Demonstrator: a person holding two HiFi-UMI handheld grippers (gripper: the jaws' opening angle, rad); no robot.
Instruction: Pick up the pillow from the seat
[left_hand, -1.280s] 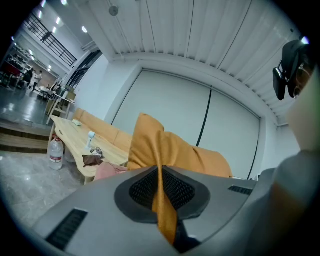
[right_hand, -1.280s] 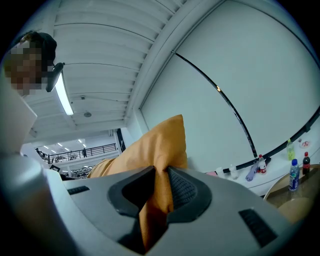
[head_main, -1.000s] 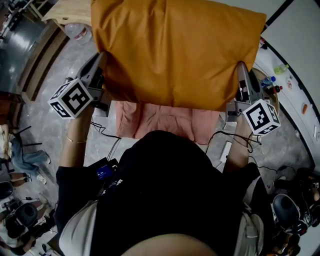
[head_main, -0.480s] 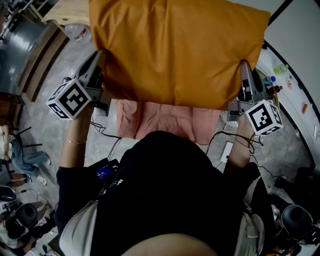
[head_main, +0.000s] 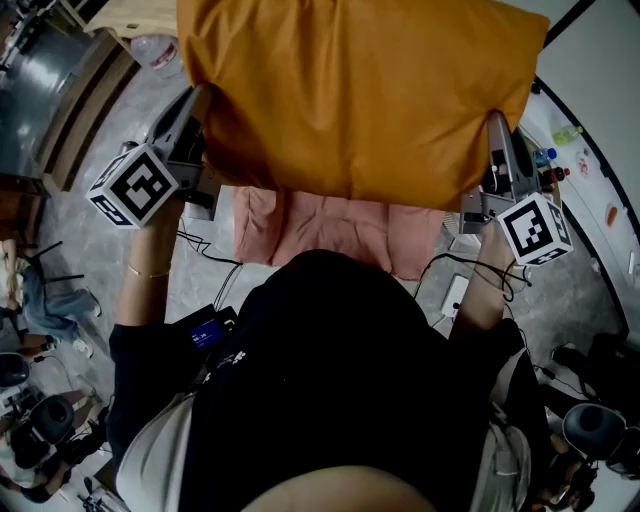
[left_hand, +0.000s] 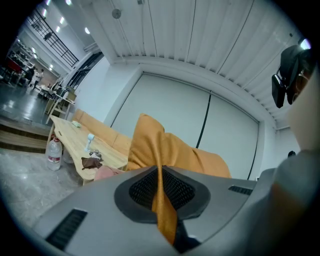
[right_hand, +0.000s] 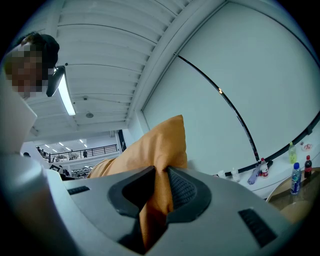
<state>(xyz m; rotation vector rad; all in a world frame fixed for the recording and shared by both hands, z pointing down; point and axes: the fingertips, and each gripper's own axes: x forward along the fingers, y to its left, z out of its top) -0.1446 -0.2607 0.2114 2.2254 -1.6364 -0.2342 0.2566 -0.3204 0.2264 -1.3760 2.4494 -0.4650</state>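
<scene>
Firmly, both claws pinch the orange pillow, held up clear of the seat.

My left claw is pressed almost together on a thin fold at the left edge of the pillow. My right claw bites a thicker bunch of fabric at the right edge, pads slightly apart around it. Between the two claws the pillow hangs spread wide. Under it lies the pink seat cushion, apart from it. Beyond my left claw stands a wooden bench with a water bottle on the floor beside it. Beyond my right claw, small bottles stand on a white bench.
</scene>
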